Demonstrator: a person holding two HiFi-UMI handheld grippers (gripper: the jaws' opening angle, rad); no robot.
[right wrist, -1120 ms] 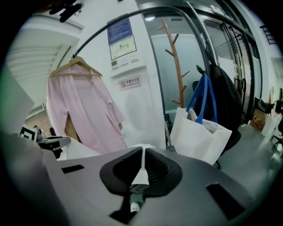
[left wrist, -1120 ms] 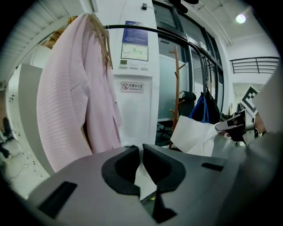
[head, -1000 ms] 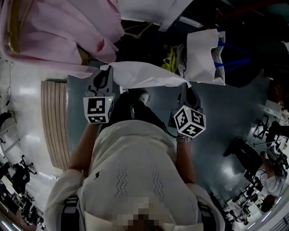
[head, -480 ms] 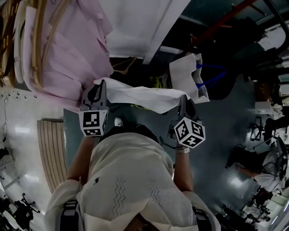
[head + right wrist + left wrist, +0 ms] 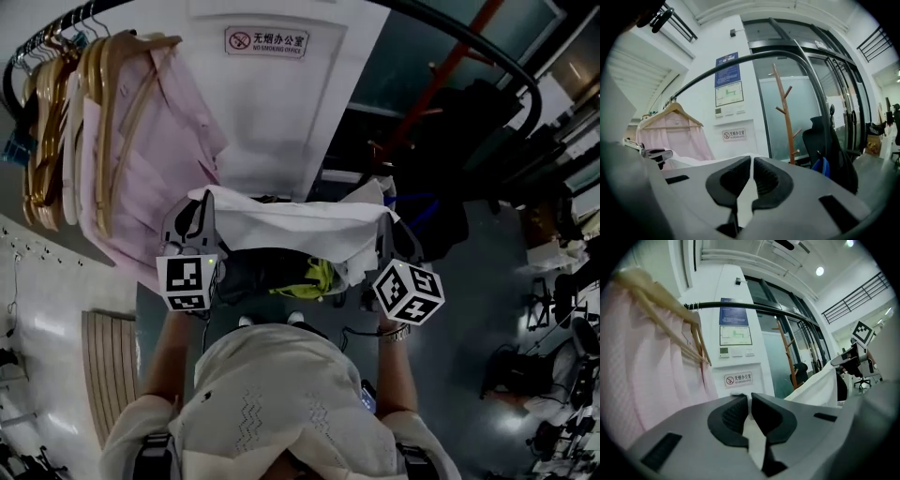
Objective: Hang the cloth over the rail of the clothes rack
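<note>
A white cloth (image 5: 291, 223) hangs stretched between my two grippers at chest height. The left gripper (image 5: 201, 208) is shut on the cloth's left corner, and a strip of white fabric shows between its pads (image 5: 749, 403). The right gripper (image 5: 387, 227) is shut on the right corner, with cloth pinched in its jaws (image 5: 752, 165). The black rail (image 5: 469, 42) of the clothes rack arcs above and beyond the cloth. It crosses the left gripper view as a dark rail (image 5: 754, 308) and curves overhead as a rail (image 5: 740, 61) in the right gripper view. The cloth is below the rail, apart from it.
Pink shirts on wooden hangers (image 5: 131, 159) fill the rail's left end. A white pillar with a no-smoking sign (image 5: 267, 42) stands behind. A wooden coat stand (image 5: 785, 112) and a black chair (image 5: 832, 150) stand to the right. People and desks are at the far right.
Both grippers have risen together with the cloth held taut between them. The head view has tilted up, so the rail and hangers now show above the cloth.
</note>
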